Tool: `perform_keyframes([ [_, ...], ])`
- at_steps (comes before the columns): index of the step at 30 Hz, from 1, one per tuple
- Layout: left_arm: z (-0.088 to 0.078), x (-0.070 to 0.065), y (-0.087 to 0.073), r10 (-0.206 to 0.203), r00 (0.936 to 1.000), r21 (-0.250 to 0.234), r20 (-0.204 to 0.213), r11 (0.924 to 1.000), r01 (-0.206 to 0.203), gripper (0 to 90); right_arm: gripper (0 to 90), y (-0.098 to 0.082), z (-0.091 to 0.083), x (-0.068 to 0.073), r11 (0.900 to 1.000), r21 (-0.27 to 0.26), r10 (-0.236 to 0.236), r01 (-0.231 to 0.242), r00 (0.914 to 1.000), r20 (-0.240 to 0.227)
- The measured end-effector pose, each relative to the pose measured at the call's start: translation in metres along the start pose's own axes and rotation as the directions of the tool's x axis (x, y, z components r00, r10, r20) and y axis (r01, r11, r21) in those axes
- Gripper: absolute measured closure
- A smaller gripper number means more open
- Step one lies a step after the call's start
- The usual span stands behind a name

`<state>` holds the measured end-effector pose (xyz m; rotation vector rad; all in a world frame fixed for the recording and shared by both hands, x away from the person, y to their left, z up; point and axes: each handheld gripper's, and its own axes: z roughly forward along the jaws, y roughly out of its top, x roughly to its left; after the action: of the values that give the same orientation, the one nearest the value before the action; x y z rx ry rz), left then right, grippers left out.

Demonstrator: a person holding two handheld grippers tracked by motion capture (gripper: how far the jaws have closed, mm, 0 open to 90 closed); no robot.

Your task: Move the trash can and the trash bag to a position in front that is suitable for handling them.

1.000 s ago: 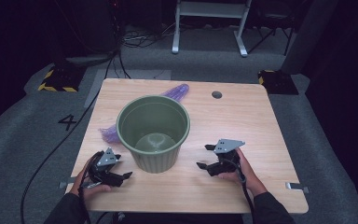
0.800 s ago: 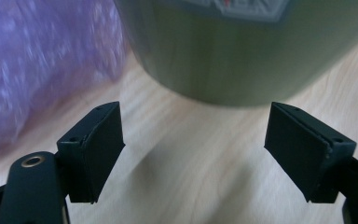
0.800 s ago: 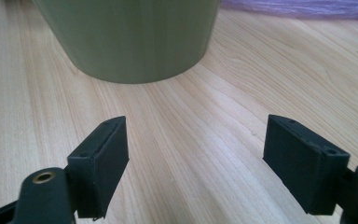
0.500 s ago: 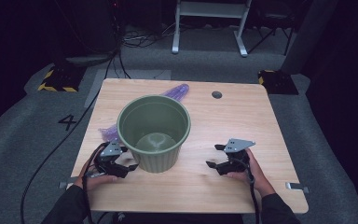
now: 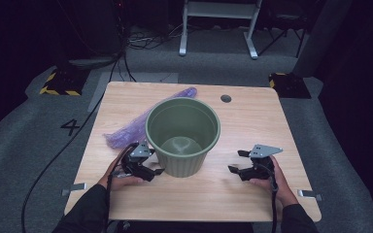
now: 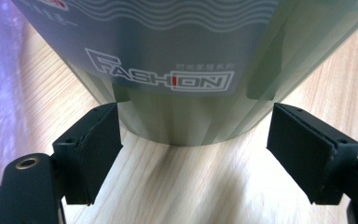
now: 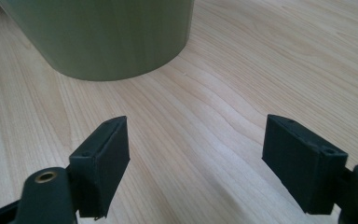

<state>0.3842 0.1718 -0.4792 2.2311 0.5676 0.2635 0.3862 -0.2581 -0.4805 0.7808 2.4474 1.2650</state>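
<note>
A green plastic bin (image 5: 183,136) stands upright and empty in the middle of the wooden table (image 5: 252,116). My left gripper (image 5: 151,160) is open at the bin's lower left side. In the left gripper view its jaws stand wide, its midpoint (image 6: 196,144) just short of the bin's base (image 6: 186,93), which carries a printed label. The pads do not press on it. My right gripper (image 5: 237,161) is open to the right of the bin, with a gap between them. In the right gripper view (image 7: 196,158) bare wood lies between the jaws and the bin (image 7: 102,37) is farther off.
A crumpled purple plastic bag (image 5: 131,128) lies on the table behind and left of the bin, and shows blurred at the left edge of the left gripper view (image 6: 0,70). A round cable hole (image 5: 226,98) sits near the table's far edge. Cables and a metal stand are on the floor beyond.
The left gripper has moved right and forward, up to the bin's base. The right gripper has slid to the right, away from the bin. The bin and the bag have not moved.
</note>
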Motion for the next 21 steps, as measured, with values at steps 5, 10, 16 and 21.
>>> perform_keyframes([
  [5,0.000,0.000,0.003,0.008,0.9998,-0.004,-0.016,1.0000,-0.008,18.2,23.1,-0.005,-0.005,-0.004,1.000,-0.002,0.017,-0.017,0.9997,0.016],
  [10,-0.024,0.010,-0.006,-0.022,0.9943,-0.039,-0.105,0.9991,0.018,18.2,23.2,-0.010,-0.009,-0.008,1.000,-0.003,0.031,-0.031,0.9990,0.031],
  [16,-0.053,0.028,-0.025,-0.082,0.9733,-0.064,-0.214,0.9955,0.070,17.9,23.3,-0.013,-0.009,-0.010,0.999,0.007,0.031,-0.031,0.9986,0.044],
  [21,-0.066,0.042,-0.037,-0.122,0.9455,-0.059,-0.302,0.9922,0.110,19.9,23.4,-0.015,-0.008,-0.011,0.999,0.012,0.031,-0.032,0.9984,0.048],
])
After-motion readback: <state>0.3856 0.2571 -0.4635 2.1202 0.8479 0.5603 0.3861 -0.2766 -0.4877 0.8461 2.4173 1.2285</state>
